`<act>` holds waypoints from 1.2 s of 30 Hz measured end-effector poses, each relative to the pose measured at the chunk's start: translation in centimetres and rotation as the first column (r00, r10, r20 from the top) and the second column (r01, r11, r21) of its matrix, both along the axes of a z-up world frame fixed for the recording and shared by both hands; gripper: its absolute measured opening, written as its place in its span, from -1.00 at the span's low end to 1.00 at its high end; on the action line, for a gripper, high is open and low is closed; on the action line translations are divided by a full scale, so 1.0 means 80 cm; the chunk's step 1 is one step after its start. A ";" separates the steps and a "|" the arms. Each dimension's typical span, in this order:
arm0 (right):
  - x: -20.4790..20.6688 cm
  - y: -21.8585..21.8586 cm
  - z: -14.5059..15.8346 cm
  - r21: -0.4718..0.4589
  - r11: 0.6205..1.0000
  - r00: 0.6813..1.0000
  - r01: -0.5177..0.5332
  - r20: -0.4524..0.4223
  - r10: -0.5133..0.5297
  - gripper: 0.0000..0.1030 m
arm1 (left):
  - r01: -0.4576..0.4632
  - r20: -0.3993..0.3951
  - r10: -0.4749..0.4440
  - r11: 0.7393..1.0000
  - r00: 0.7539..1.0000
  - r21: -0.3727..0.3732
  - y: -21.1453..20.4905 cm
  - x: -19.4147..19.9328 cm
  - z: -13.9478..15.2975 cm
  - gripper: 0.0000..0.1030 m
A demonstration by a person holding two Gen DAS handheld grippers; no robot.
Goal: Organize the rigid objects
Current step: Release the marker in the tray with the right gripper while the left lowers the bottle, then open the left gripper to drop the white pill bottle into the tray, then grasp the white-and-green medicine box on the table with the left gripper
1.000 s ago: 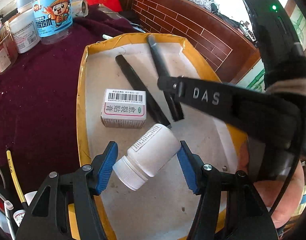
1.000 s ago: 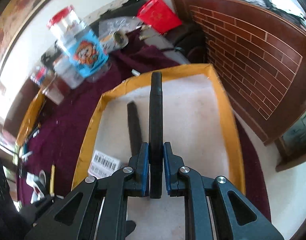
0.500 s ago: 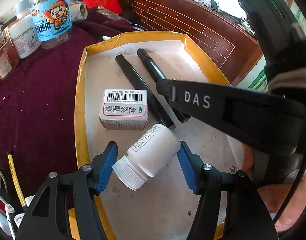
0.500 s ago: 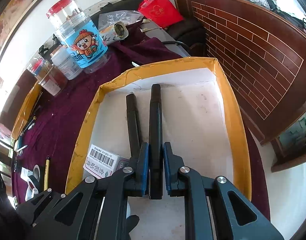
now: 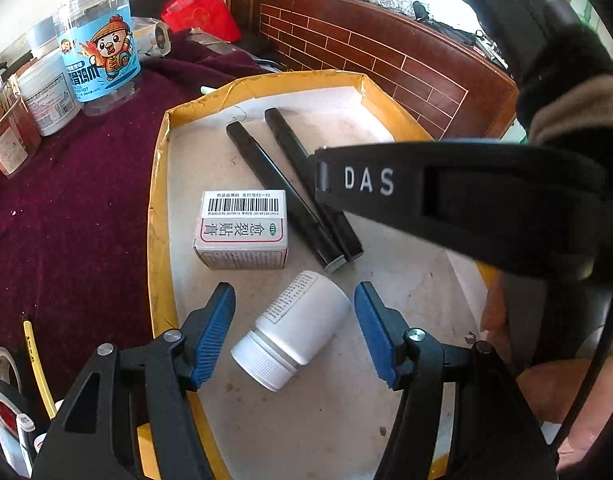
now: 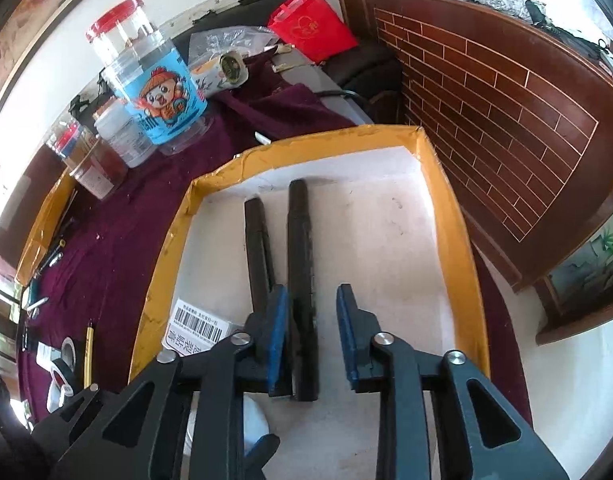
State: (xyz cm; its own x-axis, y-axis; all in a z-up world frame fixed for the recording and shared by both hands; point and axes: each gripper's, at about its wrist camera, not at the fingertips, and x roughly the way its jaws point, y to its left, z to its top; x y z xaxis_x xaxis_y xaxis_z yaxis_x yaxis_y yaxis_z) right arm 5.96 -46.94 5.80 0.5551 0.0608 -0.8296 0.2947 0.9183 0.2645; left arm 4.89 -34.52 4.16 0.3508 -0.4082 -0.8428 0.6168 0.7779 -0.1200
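A yellow-rimmed tray [image 5: 158, 200] [image 6: 454, 240] holds two black markers side by side, a white medicine box [image 5: 242, 228] [image 6: 194, 328] and a white bottle [image 5: 302, 320] lying on its side. My left gripper [image 5: 294, 292] is open, its blue pads either side of the bottle with a gap on both sides. My right gripper [image 6: 312, 292] is opening. The right-hand marker [image 6: 302, 260] [image 5: 290, 148] lies on the tray floor between its jaws, close to the left pad and free of the right one. The other marker [image 6: 258, 256] [image 5: 278, 192] rests just left of it.
A maroon cloth [image 5: 66, 200] covers the table around the tray. A blue-labelled clear jar [image 5: 98, 52] [image 6: 162, 92] and smaller jars [image 5: 46, 96] stand at the back left. Tape rolls and a yellow pencil [image 5: 34, 360] lie at the near left. A brick-patterned wooden panel [image 5: 386, 64] borders the right.
The right gripper brought its marker down onto the tray beside the other marker, then its jaws parted from it. The left gripper stayed around the bottle.
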 end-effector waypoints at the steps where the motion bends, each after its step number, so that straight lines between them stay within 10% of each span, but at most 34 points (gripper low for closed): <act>1: 0.000 -0.001 0.001 0.001 1.000 1.000 0.004 0.005 -0.004 -0.53 | -0.001 0.004 0.001 1.000 1.000 0.000 0.000 0.000 0.002 0.18; 18: -0.003 -0.004 0.011 0.039 0.999 0.997 0.016 0.071 -0.019 -0.53 | -0.016 0.044 0.016 1.000 0.999 0.001 0.049 -0.026 0.042 0.18; 27: 0.000 0.015 0.016 0.041 0.998 0.992 -0.038 0.119 0.032 -0.53 | -0.052 0.123 0.050 0.998 0.991 0.017 0.155 -0.058 0.060 0.19; 36: 0.005 0.033 0.012 0.044 0.997 0.989 -0.069 0.133 0.063 -0.53 | -0.336 0.142 0.345 0.938 0.928 -0.080 0.330 0.003 0.078 0.48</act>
